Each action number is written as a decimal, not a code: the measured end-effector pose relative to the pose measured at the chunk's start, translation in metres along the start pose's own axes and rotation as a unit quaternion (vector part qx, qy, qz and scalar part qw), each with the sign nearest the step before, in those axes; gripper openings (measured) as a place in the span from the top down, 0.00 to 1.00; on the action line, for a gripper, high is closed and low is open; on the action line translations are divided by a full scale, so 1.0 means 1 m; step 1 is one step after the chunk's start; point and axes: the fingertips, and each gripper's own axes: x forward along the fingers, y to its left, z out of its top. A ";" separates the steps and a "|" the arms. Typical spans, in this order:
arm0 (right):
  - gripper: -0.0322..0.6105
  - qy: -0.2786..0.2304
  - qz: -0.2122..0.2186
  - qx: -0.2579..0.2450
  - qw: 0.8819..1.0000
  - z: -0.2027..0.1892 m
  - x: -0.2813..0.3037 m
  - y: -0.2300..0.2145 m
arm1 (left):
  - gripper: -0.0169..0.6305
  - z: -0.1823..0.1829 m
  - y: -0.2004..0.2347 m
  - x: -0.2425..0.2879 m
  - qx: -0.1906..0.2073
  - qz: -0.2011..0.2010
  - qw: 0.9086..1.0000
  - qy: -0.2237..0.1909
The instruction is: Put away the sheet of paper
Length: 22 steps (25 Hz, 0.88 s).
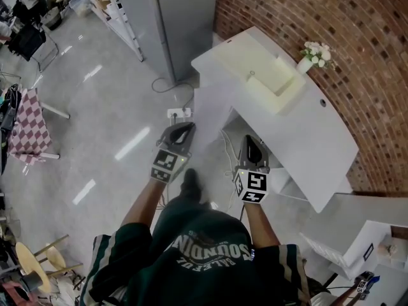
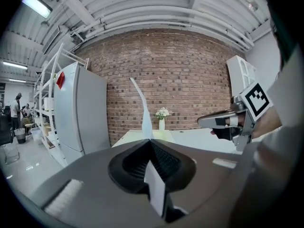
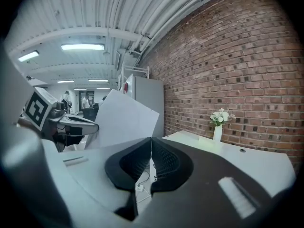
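the paper (image 1: 210, 110) was pinched upright in the closed left gripper (image 1: 185, 130), seemingly for carrying to the far desk (image 1: 319, 139), the right gripper (image 1: 252, 144) closed on nothing.

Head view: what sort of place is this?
Probably an open workshop or lab-style office rather than a home. It has a polished grey floor, an exposed brick wall, a long white counter and open metal shelving.
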 end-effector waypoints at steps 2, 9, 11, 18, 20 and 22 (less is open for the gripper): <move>0.97 0.002 -0.007 -0.001 1.000 0.004 0.012 0.003 | 0.95 0.000 0.012 0.008 -0.001 -0.009 1.000 0.001; 0.97 -0.002 -0.030 -0.004 1.000 0.017 0.050 0.016 | 0.95 0.002 0.050 0.030 0.002 -0.038 0.999 -0.002; 0.97 -0.003 -0.037 -0.002 0.999 0.020 0.057 0.019 | 0.96 0.004 0.059 0.036 0.004 -0.046 0.999 -0.003; 0.97 0.002 -0.055 -0.002 0.998 0.019 0.078 0.023 | 0.95 0.004 0.083 0.057 0.008 -0.066 0.998 -0.006; 0.97 0.005 -0.061 -0.001 0.998 0.018 0.082 0.020 | 0.96 0.003 0.087 0.063 0.008 -0.071 0.997 -0.006; 0.97 0.005 -0.068 0.002 0.998 0.018 0.087 0.016 | 0.96 0.004 0.090 0.071 0.008 -0.076 0.997 -0.006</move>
